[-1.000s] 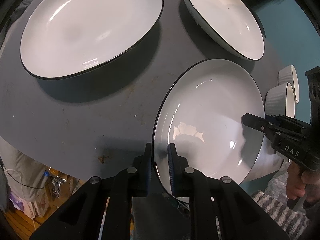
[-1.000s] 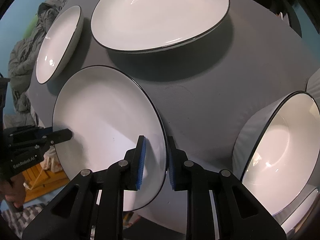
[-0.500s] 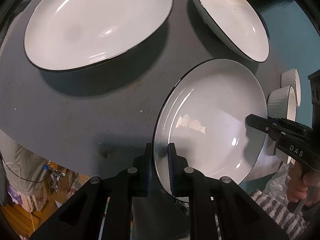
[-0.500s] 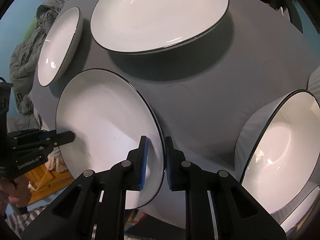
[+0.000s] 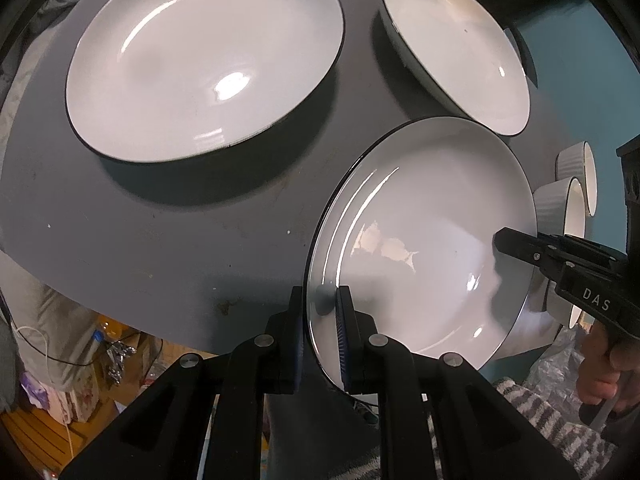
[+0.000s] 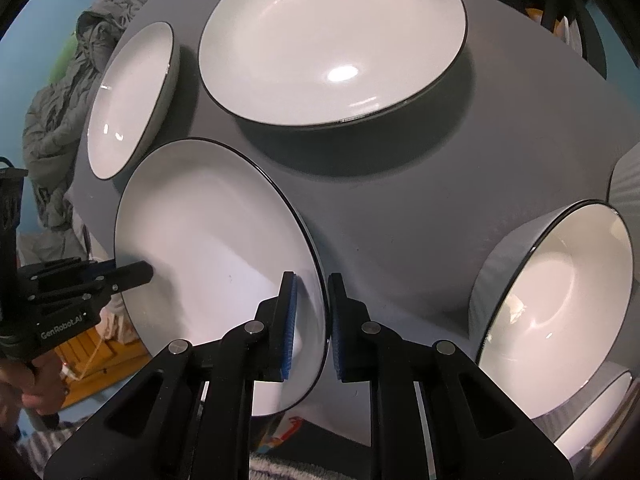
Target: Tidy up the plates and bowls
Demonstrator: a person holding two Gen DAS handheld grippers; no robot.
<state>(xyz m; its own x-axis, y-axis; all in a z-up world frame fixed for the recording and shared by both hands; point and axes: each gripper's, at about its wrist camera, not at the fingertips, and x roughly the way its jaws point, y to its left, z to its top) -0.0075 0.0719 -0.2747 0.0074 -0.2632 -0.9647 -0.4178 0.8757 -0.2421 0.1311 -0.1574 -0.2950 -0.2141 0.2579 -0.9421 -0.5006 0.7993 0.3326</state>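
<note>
A white plate with a thin black rim (image 5: 420,240) hangs tilted over the near edge of the grey table (image 5: 160,240), held from both sides. My left gripper (image 5: 320,308) is shut on its left rim. In the right wrist view the same plate (image 6: 208,248) has its right rim pinched by my right gripper (image 6: 312,312). Each gripper shows in the other's view: the right gripper (image 5: 504,240) and the left gripper (image 6: 136,272). A larger plate (image 5: 204,60) lies on the table behind.
A shallow bowl (image 5: 456,48) sits at the far side of the table beside the larger plate (image 6: 332,40). A deep bowl (image 6: 560,312) stands to the right. Two ribbed small bowls (image 5: 560,208) sit beyond the held plate. Crumpled grey fabric (image 6: 60,120) lies off the table.
The right gripper's jaws have narrowed onto the plate's rim. The plate and both grippers have barely shifted; the left grip is unchanged.
</note>
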